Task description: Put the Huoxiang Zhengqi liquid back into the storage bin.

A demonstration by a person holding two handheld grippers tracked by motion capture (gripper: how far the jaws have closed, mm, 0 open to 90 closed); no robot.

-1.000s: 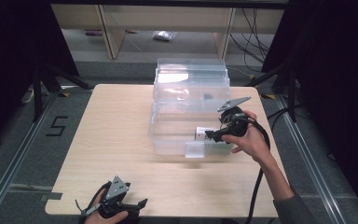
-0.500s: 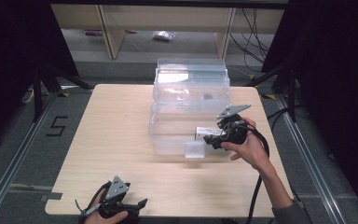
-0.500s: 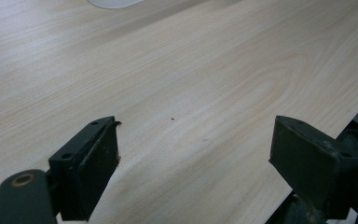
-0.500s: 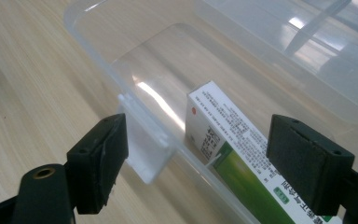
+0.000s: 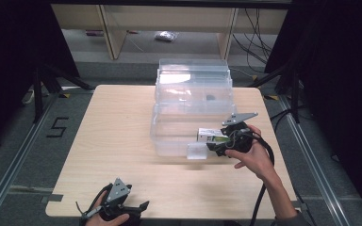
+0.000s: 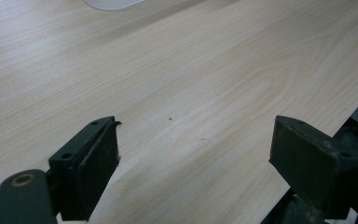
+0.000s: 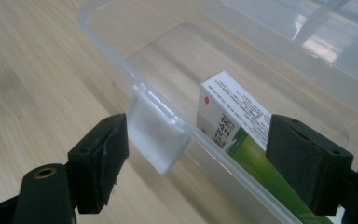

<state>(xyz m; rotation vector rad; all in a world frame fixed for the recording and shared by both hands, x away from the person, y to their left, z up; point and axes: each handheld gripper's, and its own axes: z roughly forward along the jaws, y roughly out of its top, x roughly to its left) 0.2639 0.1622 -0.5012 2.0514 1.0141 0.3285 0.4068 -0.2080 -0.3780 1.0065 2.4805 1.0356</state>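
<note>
Right gripper (image 7: 193, 158) jaws wide apart, straddling the clear bin's (image 5: 169, 136) near wall and latch tab (image 7: 156, 135), not clamped on the white-green carton (image 7: 235, 126) inside, whose small print looks Korean but unreadable; left gripper (image 6: 193, 161) open over bare table (image 6: 177, 70).

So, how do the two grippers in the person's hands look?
Both are black. The right gripper and the left gripper each carry a grey three-cornered plate on top. A black cable trails from the right one. Up close, each jaw is a blocky black pad with small round holes; a brass-coloured rivet sits at the lower left.
</note>
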